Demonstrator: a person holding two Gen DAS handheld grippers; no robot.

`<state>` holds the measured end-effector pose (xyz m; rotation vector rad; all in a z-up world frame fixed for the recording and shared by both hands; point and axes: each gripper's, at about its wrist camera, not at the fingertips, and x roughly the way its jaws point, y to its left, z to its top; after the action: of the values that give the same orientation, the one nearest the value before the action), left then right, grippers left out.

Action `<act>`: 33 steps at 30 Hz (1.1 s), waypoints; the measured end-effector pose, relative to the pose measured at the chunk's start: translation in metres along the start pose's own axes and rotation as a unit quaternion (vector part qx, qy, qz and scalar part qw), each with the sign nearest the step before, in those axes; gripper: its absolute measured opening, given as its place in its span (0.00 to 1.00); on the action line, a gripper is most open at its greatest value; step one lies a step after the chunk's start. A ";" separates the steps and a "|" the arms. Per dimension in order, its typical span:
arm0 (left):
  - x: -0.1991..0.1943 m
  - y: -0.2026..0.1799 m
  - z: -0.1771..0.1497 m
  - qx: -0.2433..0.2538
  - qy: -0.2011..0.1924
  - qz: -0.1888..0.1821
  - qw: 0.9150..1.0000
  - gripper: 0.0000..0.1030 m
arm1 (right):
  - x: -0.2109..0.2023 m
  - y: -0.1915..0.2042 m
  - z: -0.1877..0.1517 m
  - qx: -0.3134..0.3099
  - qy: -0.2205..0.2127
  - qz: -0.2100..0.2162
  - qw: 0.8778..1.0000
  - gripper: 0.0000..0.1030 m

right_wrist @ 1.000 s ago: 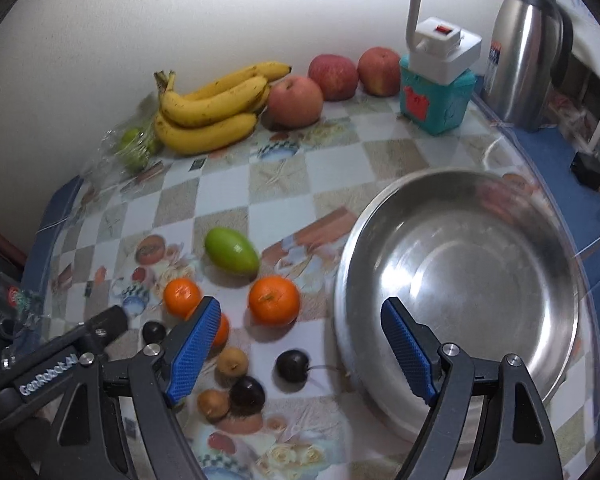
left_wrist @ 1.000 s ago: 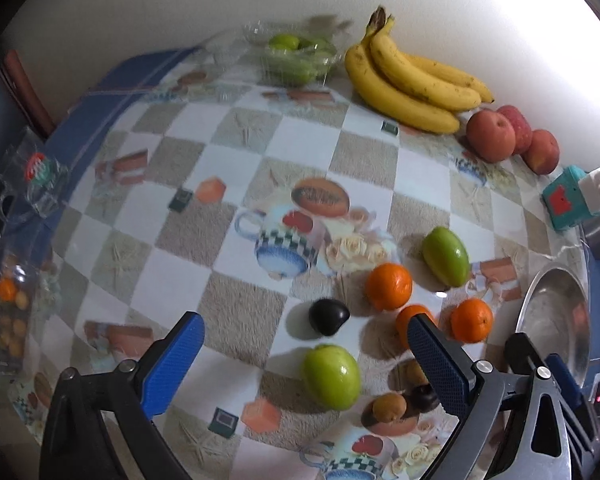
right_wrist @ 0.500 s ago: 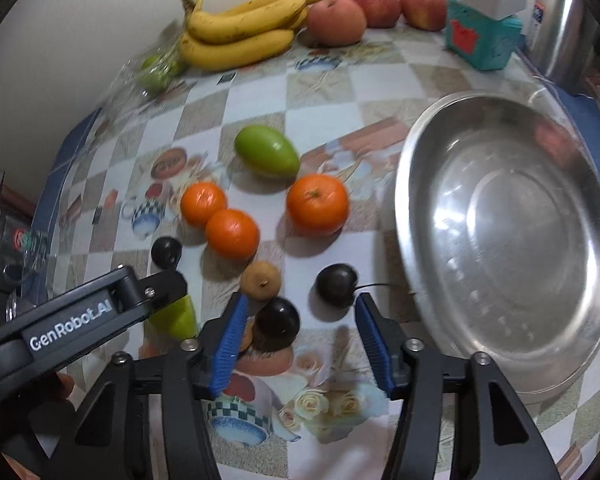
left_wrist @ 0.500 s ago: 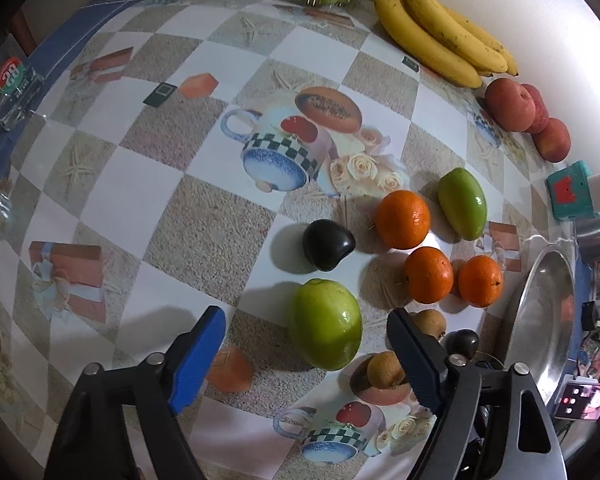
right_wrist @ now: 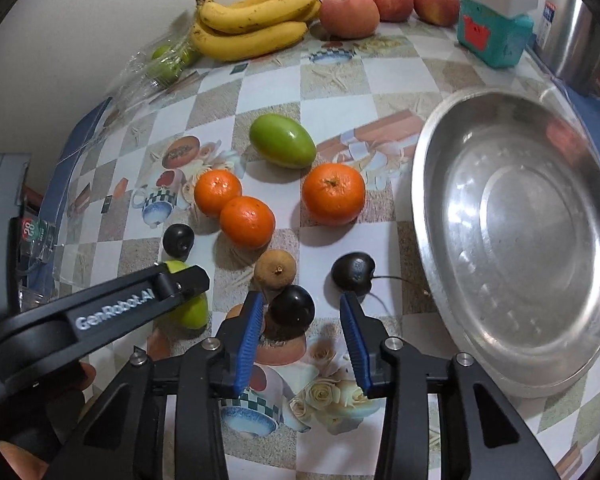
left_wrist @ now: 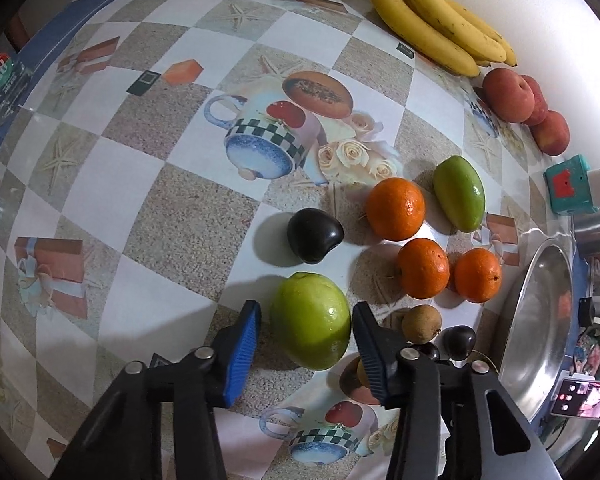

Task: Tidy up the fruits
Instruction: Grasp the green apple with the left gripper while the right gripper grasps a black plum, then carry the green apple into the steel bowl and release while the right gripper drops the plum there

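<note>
Round green fruit sits low on the patterned tablecloth, right between the blue pads of the left gripper; those jaws have just been closing, the right pad looks to touch the skin while a sliver of cloth shows at the left pad, so a firm clamp I cannot call; over on the right wrist view, a dark round fruit lies between the fingers of the right gripper, jaws narrowed and just been closing too, the fruit close by the left pad, clear gap to the right pad, no grip there. Around them: a brown fruit just beyond the dark one, another dark fruit with a stalk near the steel bowl, a further dark fruit beyond the round green one; three oranges clustered past those, two touching, one apart towards the bowl; an oval green fruit further back. At the wall, a bunch of bananas, three red apples, a clear bag with green fruit, a teal box and a steel flask at the far right.
</note>
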<state>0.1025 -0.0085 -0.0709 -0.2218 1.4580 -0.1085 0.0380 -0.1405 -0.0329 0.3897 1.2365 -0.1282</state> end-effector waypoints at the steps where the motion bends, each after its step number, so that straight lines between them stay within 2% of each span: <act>1: 0.000 0.000 0.000 -0.001 0.000 -0.002 1.000 0.45 | 0.000 0.001 0.000 -0.001 0.001 0.001 1.000 0.39; 3: -0.001 0.000 0.001 -0.008 0.002 -0.008 1.000 0.42 | 0.002 0.002 0.000 -0.004 0.005 0.006 1.000 0.35; 22: 0.001 0.001 0.003 -0.012 -0.001 -0.005 1.000 0.42 | 0.028 0.004 0.000 0.000 0.025 0.007 1.000 0.32; 24: 0.001 0.001 0.002 -0.013 -0.001 -0.006 1.000 0.42 | 0.027 0.004 0.000 -0.002 0.025 0.008 1.000 0.28; 33: -0.005 0.007 0.002 -0.019 -0.006 -0.010 1.000 0.41 | 0.028 0.004 0.001 0.002 0.023 0.012 1.000 0.27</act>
<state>0.1034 -0.0008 -0.0674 -0.2666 1.4475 -0.0953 0.0500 -0.1337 -0.0578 0.4122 1.2765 -0.1008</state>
